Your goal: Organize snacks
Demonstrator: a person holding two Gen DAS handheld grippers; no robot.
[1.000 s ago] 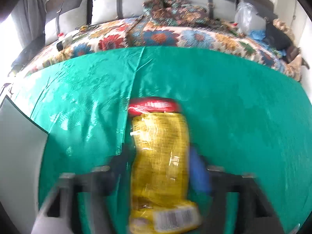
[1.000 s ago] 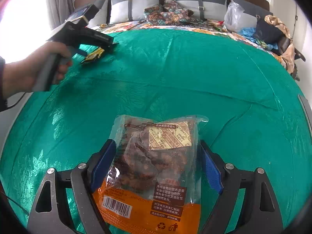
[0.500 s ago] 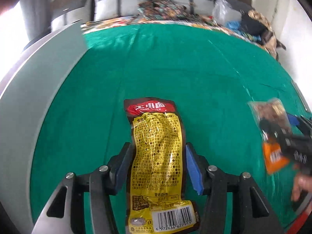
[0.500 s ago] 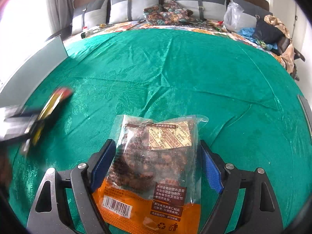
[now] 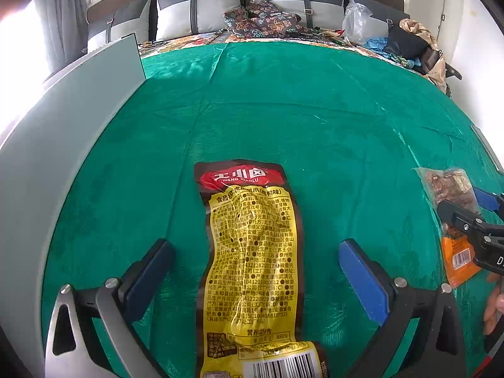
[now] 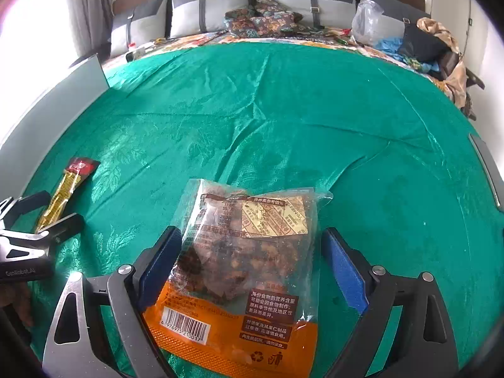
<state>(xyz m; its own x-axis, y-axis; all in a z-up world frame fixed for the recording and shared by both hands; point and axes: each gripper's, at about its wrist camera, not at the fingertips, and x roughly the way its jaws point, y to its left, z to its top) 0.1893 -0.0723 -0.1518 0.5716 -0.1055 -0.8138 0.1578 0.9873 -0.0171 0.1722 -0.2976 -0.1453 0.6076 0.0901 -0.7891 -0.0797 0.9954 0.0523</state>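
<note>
A long yellow snack pack [image 5: 252, 252] with a red top lies flat on the green cloth [image 5: 315, 119]. My left gripper [image 5: 255, 271] straddles it, its jaws opening wide and both blue pads well clear of the pack. A clear bag of brown snack with an orange bottom [image 6: 249, 267] lies between the jaws of my right gripper [image 6: 252, 264], which are also opening. Its left pad is at the bag's edge and its right pad stands a little off it. In the right wrist view the left gripper [image 6: 47, 211] and yellow pack [image 6: 63, 189] are at the far left. The left wrist view has the right gripper [image 5: 466, 220] at its right edge.
A grey panel [image 5: 63, 157] stands along the cloth's left side, and a thin grey edge [image 6: 485, 170] runs along the right. Behind the cloth is a bed with grey pillows [image 6: 204, 9], patterned cushions, a plastic bag [image 6: 368, 22] and piled clothes.
My left gripper carried the yellow pack across to the near side beside the right gripper, laid it down and spread its jaws wide. The right gripper's jaws widened slightly; its bag stayed put.
</note>
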